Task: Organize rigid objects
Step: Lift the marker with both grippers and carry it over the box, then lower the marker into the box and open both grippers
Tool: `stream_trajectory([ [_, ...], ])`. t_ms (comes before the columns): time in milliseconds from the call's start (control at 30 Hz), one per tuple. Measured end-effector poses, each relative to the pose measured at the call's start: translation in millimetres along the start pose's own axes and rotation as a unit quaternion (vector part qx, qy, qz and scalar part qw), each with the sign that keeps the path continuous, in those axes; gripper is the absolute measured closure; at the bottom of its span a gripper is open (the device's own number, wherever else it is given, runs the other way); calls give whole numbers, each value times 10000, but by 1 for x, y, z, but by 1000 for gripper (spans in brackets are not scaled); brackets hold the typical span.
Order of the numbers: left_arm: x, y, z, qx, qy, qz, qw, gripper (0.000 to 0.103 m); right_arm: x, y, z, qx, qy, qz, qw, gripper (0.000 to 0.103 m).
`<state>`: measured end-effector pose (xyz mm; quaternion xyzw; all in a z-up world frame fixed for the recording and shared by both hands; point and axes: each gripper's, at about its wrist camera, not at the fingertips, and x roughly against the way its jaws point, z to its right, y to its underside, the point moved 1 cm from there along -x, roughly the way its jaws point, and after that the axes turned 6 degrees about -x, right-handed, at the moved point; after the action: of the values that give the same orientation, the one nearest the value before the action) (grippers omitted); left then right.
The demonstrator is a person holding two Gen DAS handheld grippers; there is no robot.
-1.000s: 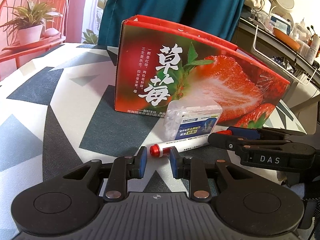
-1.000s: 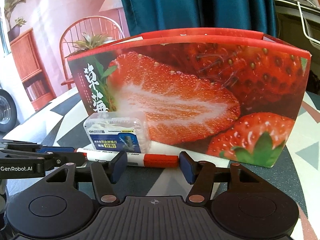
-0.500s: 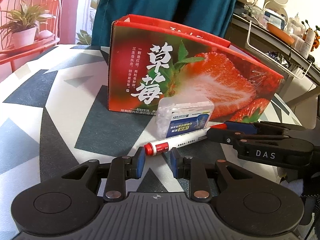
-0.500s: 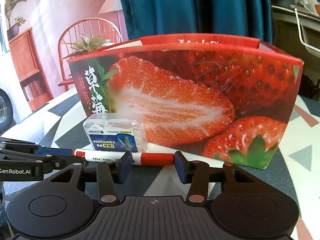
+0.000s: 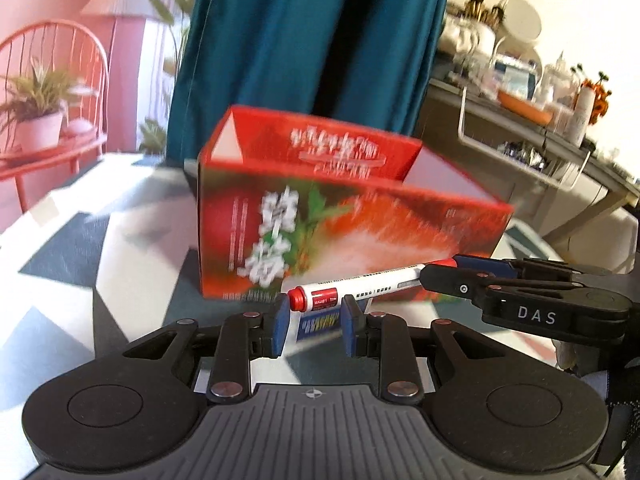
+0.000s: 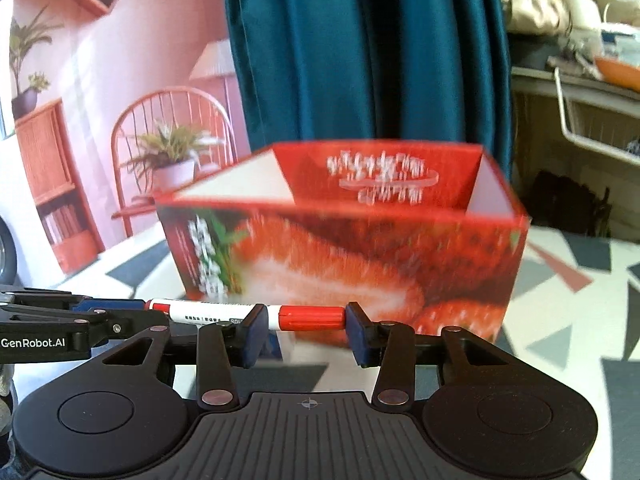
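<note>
a: what's different from a second ago?

b: both views have risen. the table (image 5: 60, 280) lies lower, and the strawberry box (image 5: 340, 232) now shows its open top and inner walls, where before only its front face showed. everything is motion-blurred, so the lift is under way.

a: and the grippers?

b: the left gripper (image 5: 314, 322) is in front of the box with its jaws partly apart, the gap much as it was and wider than the marker end sitting at its tips. no clamp shows there. the right gripper (image 6: 306, 332) has narrowed a little. the red cap spans its gap and touches one pad, but i cannot tell whether it truly pinches.

a: where's the marker?

b: the marker (image 5: 368, 282) is off the table, level, in front of the box's front wall and below its rim. the floss case (image 5: 316, 324) stays down at the foot of the box, beneath it.

a: meaning?

b: i'd judge the marker is headed into the box. it must clear the front rim first. above the box is open room. the side flaps slope inward, so the middle is the safest entry.
</note>
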<state>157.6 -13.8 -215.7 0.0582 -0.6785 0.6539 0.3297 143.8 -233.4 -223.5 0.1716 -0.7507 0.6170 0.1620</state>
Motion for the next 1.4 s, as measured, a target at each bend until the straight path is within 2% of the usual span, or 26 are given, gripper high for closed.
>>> stream_trajectory([
  [100,9,-12,0,39,4,195,9998,75,14,-14,-5,55,4,253,9997,69],
  [233,16,-27,3,-4,22,404,9992,75,28,-30,-10,108,21,564,9984,71],
  [533,4,-67,-1,159,318,645,9973,72,21,-65,-5,127,190,769,9968,70],
  [733,-35,-86,-14,295,521,315,9977,72,-7,-78,7,67,408,537,9977,70],
  [867,-62,-93,-22,410,613,-4,9973,69,-28,-81,16,-41,491,290,9984,70],
  [1000,-79,-97,-24,351,547,-253,9976,68,-46,-78,24,-206,562,11,9982,71],
  [1133,-95,-97,-23,187,425,-509,9976,68,-55,-75,27,-266,566,-62,9980,71],
  [1400,-103,-98,-19,-58,377,-568,9977,68,-59,-77,36,-458,562,-150,9973,70],
])
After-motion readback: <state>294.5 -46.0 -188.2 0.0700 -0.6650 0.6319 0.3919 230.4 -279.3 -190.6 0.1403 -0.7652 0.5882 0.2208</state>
